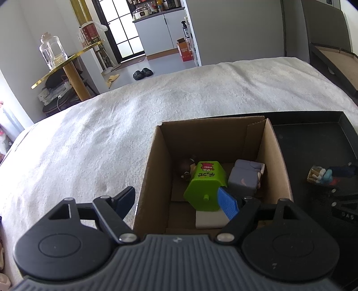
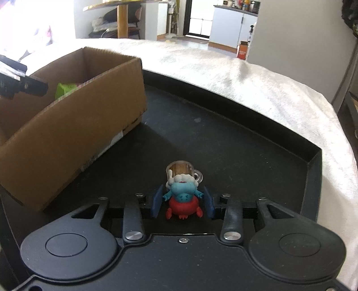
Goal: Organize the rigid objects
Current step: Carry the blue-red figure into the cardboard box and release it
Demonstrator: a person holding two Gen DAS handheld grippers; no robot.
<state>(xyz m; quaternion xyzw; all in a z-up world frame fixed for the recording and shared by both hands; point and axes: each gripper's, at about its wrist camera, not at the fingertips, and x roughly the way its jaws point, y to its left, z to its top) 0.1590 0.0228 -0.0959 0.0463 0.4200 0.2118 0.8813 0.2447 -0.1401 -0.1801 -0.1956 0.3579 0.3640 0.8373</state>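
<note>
Right gripper (image 2: 183, 202) squeezes the little toy (image 2: 183, 192) near the black tray's (image 2: 313, 156) front edge, probably to carry it into the cardboard box (image 2: 73, 116). Left gripper (image 1: 179, 201) waits open.

Hidden mostly behind the green toy (image 1: 204, 183): a brown figurine (image 1: 187, 168) and a white block (image 1: 210, 219). Cut off by the right edge: the black tray (image 1: 344, 125). Too small to read: items on the far counter (image 1: 152, 7). Blurred: the cardboard box (image 2: 73, 125) rim.
</note>
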